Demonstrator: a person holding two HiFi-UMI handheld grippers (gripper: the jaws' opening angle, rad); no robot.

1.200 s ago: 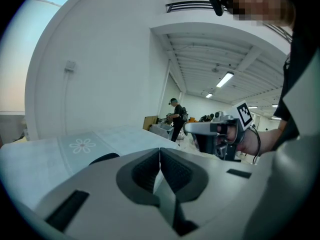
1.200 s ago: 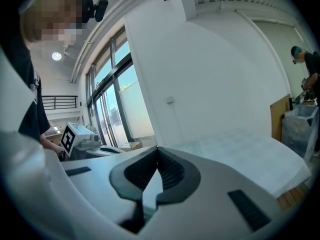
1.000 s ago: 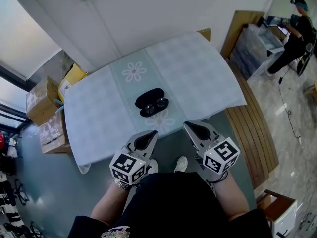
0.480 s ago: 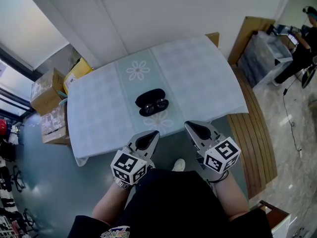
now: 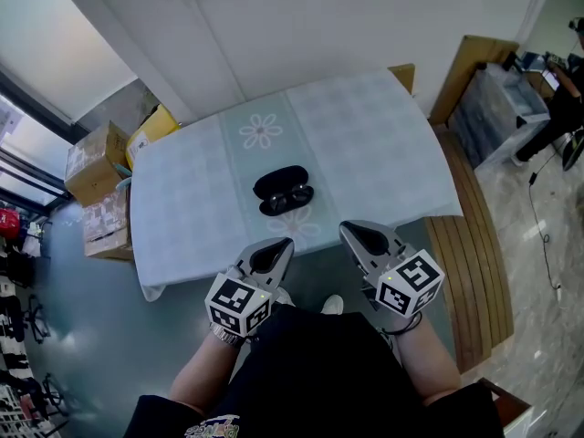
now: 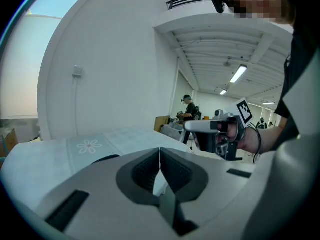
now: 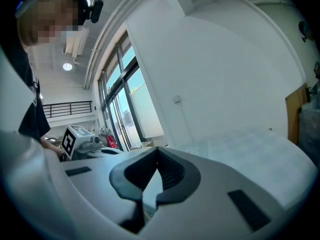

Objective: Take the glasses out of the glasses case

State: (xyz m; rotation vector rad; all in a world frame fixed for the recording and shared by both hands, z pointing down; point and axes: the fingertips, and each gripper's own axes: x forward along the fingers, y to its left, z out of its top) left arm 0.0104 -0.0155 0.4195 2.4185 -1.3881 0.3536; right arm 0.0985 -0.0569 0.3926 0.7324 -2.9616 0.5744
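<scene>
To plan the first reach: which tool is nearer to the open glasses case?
Left. The left tool is almost straight in front of the glasses case; the right tool is farther off, toward its right.

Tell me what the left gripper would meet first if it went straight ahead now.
Probably the case on the table; the left gripper seems held above the near edge, but depth is unclear.
</scene>
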